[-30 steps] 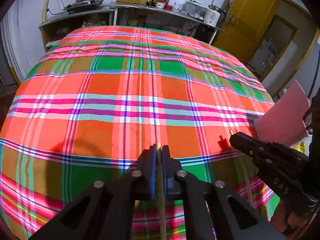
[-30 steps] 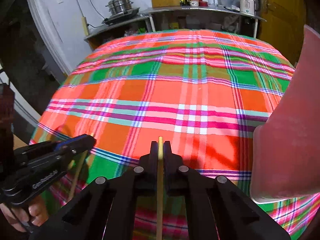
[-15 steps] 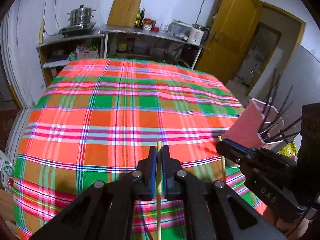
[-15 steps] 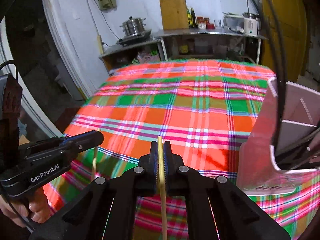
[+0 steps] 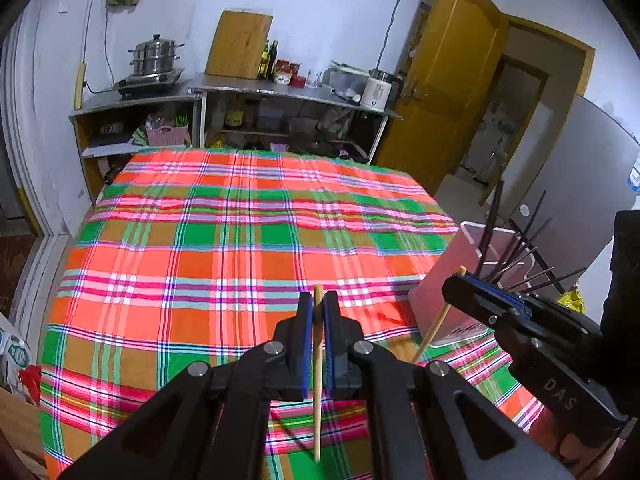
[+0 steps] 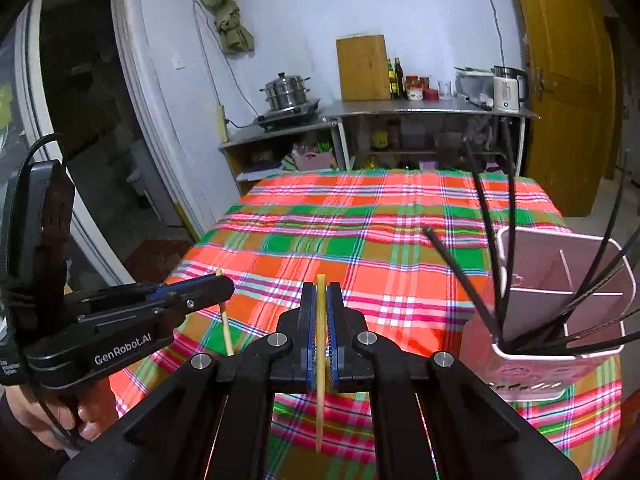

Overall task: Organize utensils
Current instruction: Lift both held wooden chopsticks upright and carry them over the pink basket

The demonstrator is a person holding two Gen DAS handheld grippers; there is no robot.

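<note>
My left gripper [image 5: 318, 308] is shut on a wooden chopstick [image 5: 317, 392] that hangs down above the plaid tablecloth [image 5: 248, 248]. My right gripper [image 6: 321, 300] is shut on a second wooden chopstick [image 6: 320, 396], also hanging down. A pink divided utensil holder [image 6: 560, 356] stands at the table's right edge with several black chopsticks [image 6: 486, 236] leaning in it. In the left wrist view the holder [image 5: 438, 292] sits right of centre, with the right gripper [image 5: 460, 284] and its chopstick [image 5: 434, 328] in front of it. The left gripper [image 6: 222, 286] shows at the left of the right wrist view.
Metal shelves [image 5: 280, 92] stand behind the table with a steamer pot [image 5: 154, 56], a cutting board [image 5: 239, 44], bottles and a kettle [image 5: 378, 90]. A yellow door [image 5: 444, 80] is at the back right. The floor drops off beyond the table's left edge [image 5: 56, 280].
Both grippers have risen and drawn back from the table, each with its chopstick. The holder and its black chopsticks have come fully into view on the right.
</note>
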